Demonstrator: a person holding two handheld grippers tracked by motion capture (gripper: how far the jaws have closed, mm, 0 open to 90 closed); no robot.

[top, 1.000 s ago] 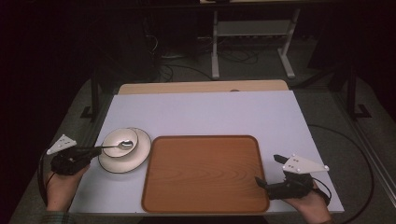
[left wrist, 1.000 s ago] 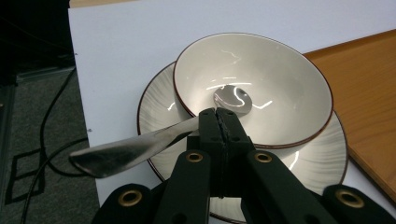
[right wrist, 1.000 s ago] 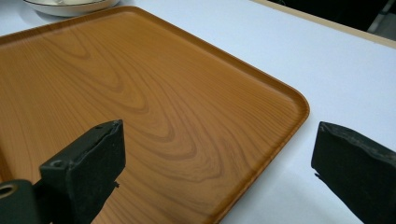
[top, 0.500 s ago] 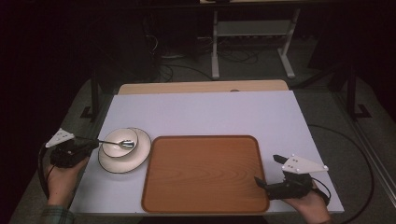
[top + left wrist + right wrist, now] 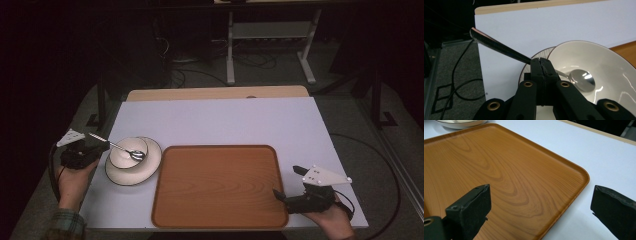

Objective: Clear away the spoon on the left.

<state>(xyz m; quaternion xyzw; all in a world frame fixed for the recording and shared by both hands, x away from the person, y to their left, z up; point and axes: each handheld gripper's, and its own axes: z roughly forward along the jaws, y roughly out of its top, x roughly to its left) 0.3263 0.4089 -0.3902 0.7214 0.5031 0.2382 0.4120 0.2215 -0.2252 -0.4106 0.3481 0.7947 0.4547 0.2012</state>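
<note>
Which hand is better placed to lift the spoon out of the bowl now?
Left. The left claw is already shut on the spoon handle, with the spoon's head in the bowl. The right claw is open at the tray corner, far from it.

Room dim, table (image 5: 220,120) lit from above w/ glare on bowl (image 5: 614,62); near jaws blurred.

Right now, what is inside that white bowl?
A metal spoon, its handle clamped by the left hand-held gripper. The bowl looks otherwise empty; its near wall is hidden behind the gripper.
</note>
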